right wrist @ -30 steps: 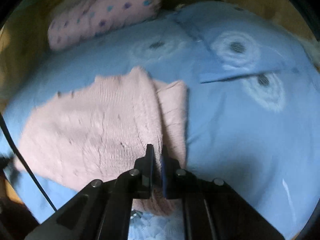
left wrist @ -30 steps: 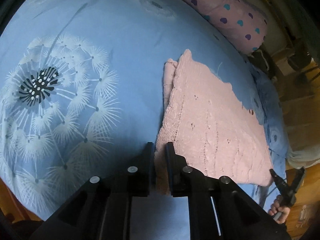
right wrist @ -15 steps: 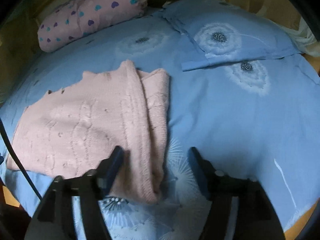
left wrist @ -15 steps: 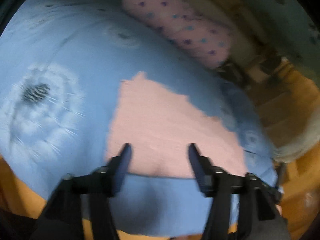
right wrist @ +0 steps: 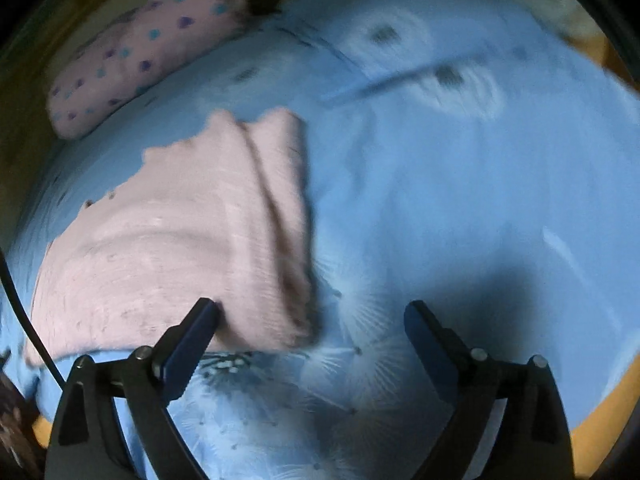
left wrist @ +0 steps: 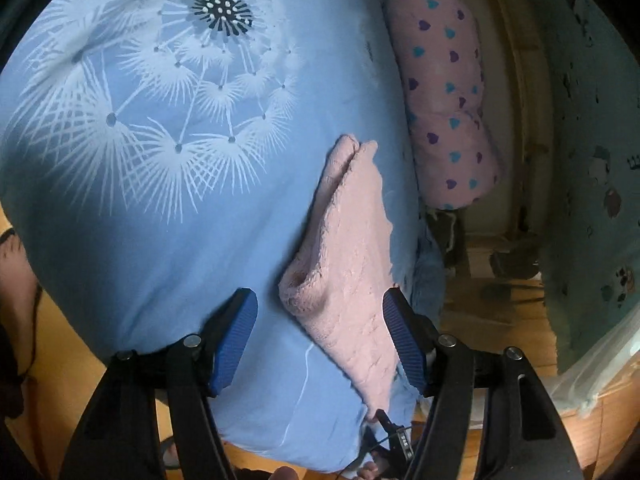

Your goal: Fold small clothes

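Left claw: spread wide, nothing gripped; the near rolled end of the pink knit garment is seen between its blue pads, not touched as far as can be told.
Right claw: equally wide, empty; its left pad is set at the garment's near edge, contact not certain in the blurred view.
Garment: laid on the blue dandelion bedspread, one long side doubled over along its length, near the heart-print pillow.
Step in hand: judged to be between folds, with one lengthwise fold laid.
Next move: fresh grips on an edge are called for, so that a further fold can be made.
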Demonstrator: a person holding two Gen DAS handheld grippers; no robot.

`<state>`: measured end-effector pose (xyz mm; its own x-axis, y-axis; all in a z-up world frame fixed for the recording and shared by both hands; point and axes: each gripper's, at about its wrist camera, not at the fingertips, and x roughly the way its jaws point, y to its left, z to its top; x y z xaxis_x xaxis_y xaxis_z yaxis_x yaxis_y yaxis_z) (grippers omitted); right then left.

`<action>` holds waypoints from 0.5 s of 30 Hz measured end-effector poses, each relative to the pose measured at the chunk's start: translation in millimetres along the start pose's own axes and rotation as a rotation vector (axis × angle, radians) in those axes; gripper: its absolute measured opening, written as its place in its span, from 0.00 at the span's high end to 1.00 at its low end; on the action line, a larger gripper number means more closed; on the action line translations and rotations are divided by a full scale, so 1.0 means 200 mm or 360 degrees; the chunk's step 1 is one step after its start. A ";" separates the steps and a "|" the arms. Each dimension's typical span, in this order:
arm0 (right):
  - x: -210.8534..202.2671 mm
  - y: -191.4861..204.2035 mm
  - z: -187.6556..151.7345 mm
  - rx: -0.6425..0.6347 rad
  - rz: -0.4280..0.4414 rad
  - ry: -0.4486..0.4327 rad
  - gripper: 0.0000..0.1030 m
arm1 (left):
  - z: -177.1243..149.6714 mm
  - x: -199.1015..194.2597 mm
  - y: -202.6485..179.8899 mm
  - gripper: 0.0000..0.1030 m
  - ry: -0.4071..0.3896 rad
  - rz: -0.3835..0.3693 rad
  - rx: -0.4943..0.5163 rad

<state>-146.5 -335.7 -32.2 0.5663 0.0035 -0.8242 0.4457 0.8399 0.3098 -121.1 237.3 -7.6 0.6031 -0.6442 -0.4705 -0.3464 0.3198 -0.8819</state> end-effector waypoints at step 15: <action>0.15 0.01 0.10 0.0328 0.0548 0.0020 0.04 | -0.01 0.08 -0.16 0.27 0.0056 -0.0019 0.0141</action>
<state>-115.4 -344.9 -47.1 0.6988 0.2733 -0.6610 0.3618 0.6621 0.6563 -102.7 215.7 12.7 0.5805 -0.6718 -0.4602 -0.2734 0.3715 -0.8873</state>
